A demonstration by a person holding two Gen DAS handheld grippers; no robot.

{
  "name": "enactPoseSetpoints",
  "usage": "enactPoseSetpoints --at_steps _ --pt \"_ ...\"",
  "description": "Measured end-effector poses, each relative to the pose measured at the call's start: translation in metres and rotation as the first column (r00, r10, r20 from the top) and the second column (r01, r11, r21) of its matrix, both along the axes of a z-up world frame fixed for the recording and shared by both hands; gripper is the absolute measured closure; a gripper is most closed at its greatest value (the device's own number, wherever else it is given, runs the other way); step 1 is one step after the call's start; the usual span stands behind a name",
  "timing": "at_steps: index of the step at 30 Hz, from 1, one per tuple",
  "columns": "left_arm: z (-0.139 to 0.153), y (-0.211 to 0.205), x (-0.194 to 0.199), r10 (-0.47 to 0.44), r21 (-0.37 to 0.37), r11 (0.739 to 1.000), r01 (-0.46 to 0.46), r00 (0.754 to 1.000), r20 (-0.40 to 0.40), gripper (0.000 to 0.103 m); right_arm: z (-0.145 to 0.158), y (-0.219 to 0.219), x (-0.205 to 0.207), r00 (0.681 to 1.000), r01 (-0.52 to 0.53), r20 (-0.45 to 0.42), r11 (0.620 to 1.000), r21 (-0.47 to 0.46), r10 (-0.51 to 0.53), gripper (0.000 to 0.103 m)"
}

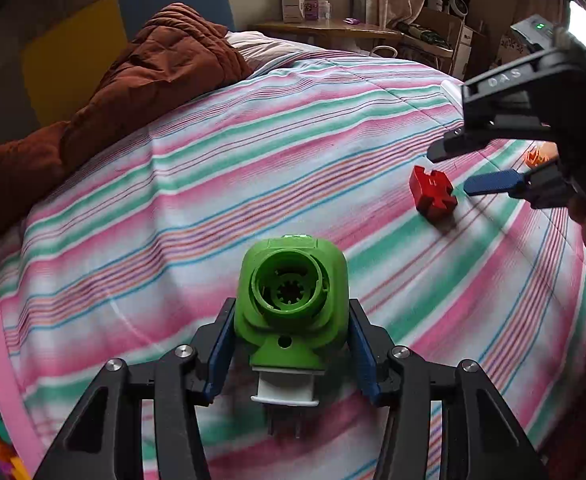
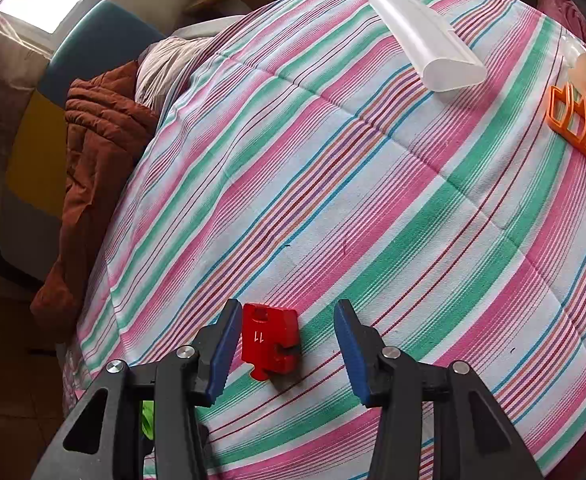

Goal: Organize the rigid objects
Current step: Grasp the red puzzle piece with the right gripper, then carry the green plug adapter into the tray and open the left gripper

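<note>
The red block [image 2: 271,346] lies on the striped bed [image 2: 373,200], between the spread fingers of the right gripper [image 2: 289,348], nearer the left one. I'd centre it before squeezing, so it doesn't twist. The left gripper [image 1: 291,344] pinches a green plastic part [image 1: 292,304] above the bed. Only the right view shows the white case [image 2: 427,42] and orange rack [image 2: 581,124] clearly.

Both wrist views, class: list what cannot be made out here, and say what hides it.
- Orange rack, right wrist view: far end cut off by the frame edge.
- Green plastic part, left wrist view: its sides are covered by the left gripper jaws.
- Red block, right wrist view: underside hidden against the striped bedsheet.
- Boxes on the far desk, left wrist view: labels too small.
</note>
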State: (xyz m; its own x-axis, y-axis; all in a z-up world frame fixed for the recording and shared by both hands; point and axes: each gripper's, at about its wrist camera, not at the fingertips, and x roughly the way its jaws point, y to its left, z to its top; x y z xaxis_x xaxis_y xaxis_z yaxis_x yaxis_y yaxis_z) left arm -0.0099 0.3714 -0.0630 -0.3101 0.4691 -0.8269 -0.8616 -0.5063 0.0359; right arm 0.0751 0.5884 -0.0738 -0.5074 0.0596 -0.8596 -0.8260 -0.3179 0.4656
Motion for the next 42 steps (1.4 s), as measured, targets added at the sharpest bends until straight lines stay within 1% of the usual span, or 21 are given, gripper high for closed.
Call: enactPoseSetpoints --at_steps 5,8,10,11,12,13,14,15,18,19,20,21,22,26,27,31,33,38,41,42 --pt "0.003 -0.046 0.017 0.084 0.019 0.996 -0.084 0.996 0.01 0.051 0.0 -0.009 -0.015 0.997 -0.073 0.044 0.996 0.049 0.071 0.055" --pt "0.004 -0.068 0.025 0.128 0.038 0.991 -0.129 0.991 0.03 0.051 0.001 -0.015 -0.025 0.991 -0.12 0.077 0.989 0.084 0.113 0.055" --pt "0.004 -0.081 0.031 0.159 0.05 0.986 -0.16 0.987 0.032 0.051 0.001 -0.021 -0.034 0.981 -0.166 0.12 0.977 0.131 0.15 0.055" --pt "0.004 -0.087 0.034 0.171 0.055 0.983 -0.173 0.985 0.034 0.051 0.002 -0.026 -0.04 0.971 -0.208 0.157 0.965 0.163 0.182 0.057" --pt "0.004 -0.093 0.037 0.18 0.063 0.981 -0.182 0.983 0.035 0.051 0.002 -0.033 -0.047 0.952 -0.269 0.204 0.943 0.198 0.228 0.069" --pt "0.004 -0.098 0.04 0.185 0.072 0.98 -0.187 0.982 0.038 0.051 0.002 -0.043 -0.054 0.93 -0.331 0.243 0.916 0.224 0.276 0.069" --pt "0.003 -0.101 0.041 0.188 0.08 0.978 -0.191 0.981 0.042 0.05 0.003 -0.053 -0.06 0.91 -0.386 0.256 0.89 0.243 0.325 0.07" --pt "0.002 -0.104 0.041 0.19 0.088 0.977 -0.194 0.98 0.053 0.051 0.003 -0.063 -0.066 0.89 -0.439 0.254 0.864 0.247 0.38 0.07" --pt "0.002 -0.105 0.033 0.194 0.115 0.972 -0.206 0.976 0.102 0.051 0.0 -0.092 -0.083 0.812 -0.578 0.272 0.775 0.257 0.516 0.07" --pt "0.001 -0.105 0.031 0.194 0.117 0.971 -0.207 0.975 0.111 0.051 -0.003 -0.099 -0.085 0.791 -0.606 0.294 0.753 0.256 0.537 0.07" --pt "0.001 -0.104 0.03 0.194 0.116 0.972 -0.206 0.974 0.114 0.051 -0.004 -0.105 -0.087 0.773 -0.629 0.326 0.724 0.283 0.545 0.07" --pt "0.0 -0.104 0.03 0.193 0.114 0.972 -0.206 0.975 0.112 0.051 -0.004 -0.11 -0.086 0.762 -0.643 0.344 0.705 0.299 0.549 0.069" --pt "0.0 -0.102 0.029 0.193 0.111 0.972 -0.205 0.975 0.111 0.051 -0.004 -0.111 -0.086 0.76 -0.645 0.349 0.701 0.304 0.548 0.069" --pt "-0.001 -0.096 0.028 0.193 0.094 0.975 -0.203 0.975 0.105 0.05 -0.005 -0.109 -0.084 0.768 -0.636 0.331 0.712 0.296 0.548 0.069" --pt "0.0 -0.098 0.028 0.193 0.095 0.974 -0.204 0.975 0.108 0.049 -0.005 -0.109 -0.083 0.767 -0.638 0.334 0.709 0.299 0.549 0.069" --pt "0.001 -0.093 0.023 0.181 0.1 0.975 -0.196 0.974 0.139 0.037 -0.005 -0.107 -0.085 0.763 -0.642 0.341 0.703 0.305 0.549 0.069" --pt "0.0 -0.092 0.024 0.181 0.098 0.976 -0.195 0.974 0.134 0.036 -0.005 -0.107 -0.086 0.762 -0.643 0.344 0.7 0.309 0.548 0.069" --pt "0.003 -0.091 0.018 0.199 0.087 0.974 -0.211 0.972 0.127 0.036 -0.006 -0.107 -0.089 0.763 -0.642 0.344 0.701 0.311 0.547 0.068" --pt "0.002 -0.09 0.011 0.205 0.081 0.973 -0.216 0.97 0.128 0.037 -0.006 -0.109 -0.09 0.76 -0.646 0.35 0.694 0.318 0.547 0.068" --pt "0.002 -0.089 0.011 0.203 0.08 0.974 -0.213 0.972 0.12 0.04 -0.006 -0.11 -0.09 0.759 -0.648 0.352 0.692 0.319 0.548 0.068"
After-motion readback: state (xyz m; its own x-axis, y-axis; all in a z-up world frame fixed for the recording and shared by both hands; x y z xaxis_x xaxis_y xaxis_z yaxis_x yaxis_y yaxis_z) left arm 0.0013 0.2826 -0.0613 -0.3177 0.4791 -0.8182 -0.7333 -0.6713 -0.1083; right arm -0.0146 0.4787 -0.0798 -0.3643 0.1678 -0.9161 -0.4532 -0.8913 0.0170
